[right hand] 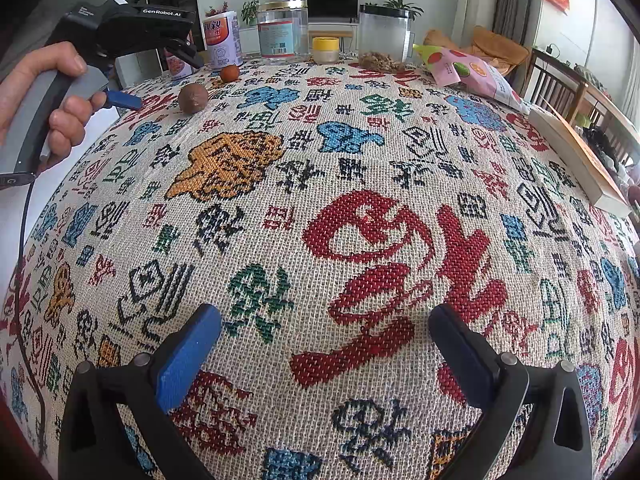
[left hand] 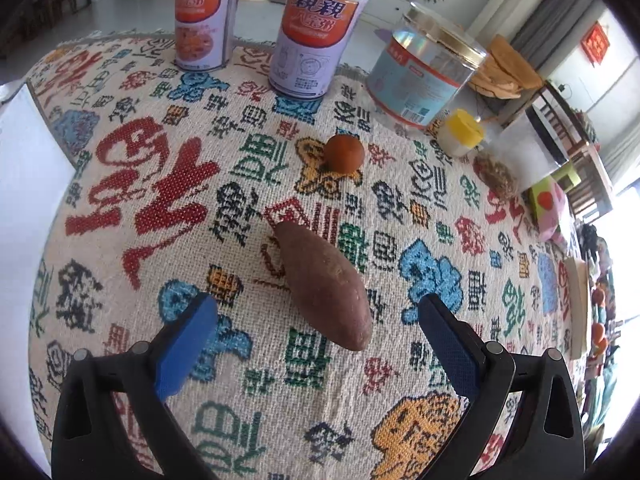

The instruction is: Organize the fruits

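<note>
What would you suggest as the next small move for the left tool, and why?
Probably ease the left tool forward and down so its open fingers straddle the sweet potato, then close. The sweet potato lies loose on the tablecloth just ahead, between the fingers' line, and nothing is held yet. The right tool hovers open over bare cloth.

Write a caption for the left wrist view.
Open left gripper poised over a sweet potato on the patterned tablecloth.
</note>
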The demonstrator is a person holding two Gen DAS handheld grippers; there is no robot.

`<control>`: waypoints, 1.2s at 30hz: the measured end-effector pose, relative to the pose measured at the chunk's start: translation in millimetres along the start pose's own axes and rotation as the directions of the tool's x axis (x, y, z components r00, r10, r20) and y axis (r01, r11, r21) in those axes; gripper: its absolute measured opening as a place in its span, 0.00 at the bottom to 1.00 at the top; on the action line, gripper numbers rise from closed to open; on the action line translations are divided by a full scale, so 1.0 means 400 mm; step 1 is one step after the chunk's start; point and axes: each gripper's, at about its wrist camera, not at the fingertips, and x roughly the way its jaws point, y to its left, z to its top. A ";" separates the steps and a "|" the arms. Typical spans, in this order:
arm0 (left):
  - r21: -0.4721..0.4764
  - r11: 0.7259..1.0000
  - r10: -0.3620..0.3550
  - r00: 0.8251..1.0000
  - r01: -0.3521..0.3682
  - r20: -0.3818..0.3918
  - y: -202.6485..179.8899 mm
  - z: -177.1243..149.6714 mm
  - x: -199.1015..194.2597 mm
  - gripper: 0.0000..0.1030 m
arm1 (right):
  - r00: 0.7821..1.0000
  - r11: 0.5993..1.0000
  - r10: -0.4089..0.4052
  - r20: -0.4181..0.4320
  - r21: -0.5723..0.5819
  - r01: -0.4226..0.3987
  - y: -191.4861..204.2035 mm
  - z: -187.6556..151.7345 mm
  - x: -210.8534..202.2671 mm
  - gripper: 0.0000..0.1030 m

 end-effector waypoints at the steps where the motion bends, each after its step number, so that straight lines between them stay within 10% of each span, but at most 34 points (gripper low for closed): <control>1: -0.017 1.000 0.010 1.000 -0.010 -0.003 0.003 0.005 0.016 0.96 | 1.000 1.000 0.000 0.000 0.000 0.000 0.001 0.000 0.000 1.00; 7: 0.005 0.999 -0.045 0.999 0.045 0.016 0.011 -0.004 0.020 0.42 | 1.000 1.000 0.000 0.000 0.000 0.000 0.001 0.000 0.000 1.00; 18: 0.279 0.958 0.057 0.997 -0.068 0.046 0.100 -0.249 -0.220 0.42 | 1.000 1.000 0.000 0.000 0.000 0.000 0.000 0.000 0.000 1.00; 26: 0.305 0.947 0.090 0.995 -0.102 0.051 0.153 -0.405 -0.209 0.45 | 1.000 1.000 0.000 0.000 0.000 0.000 0.000 0.000 -0.001 1.00; 30: 0.265 0.952 0.119 0.983 -0.152 0.138 0.148 -0.422 -0.179 0.86 | 1.000 1.000 0.000 0.000 0.000 0.000 0.000 0.001 0.000 1.00; 36: 0.215 0.951 0.171 0.958 -0.221 0.229 0.162 -0.439 -0.168 0.97 | 1.000 1.000 0.000 0.000 0.000 0.000 0.001 0.000 0.000 1.00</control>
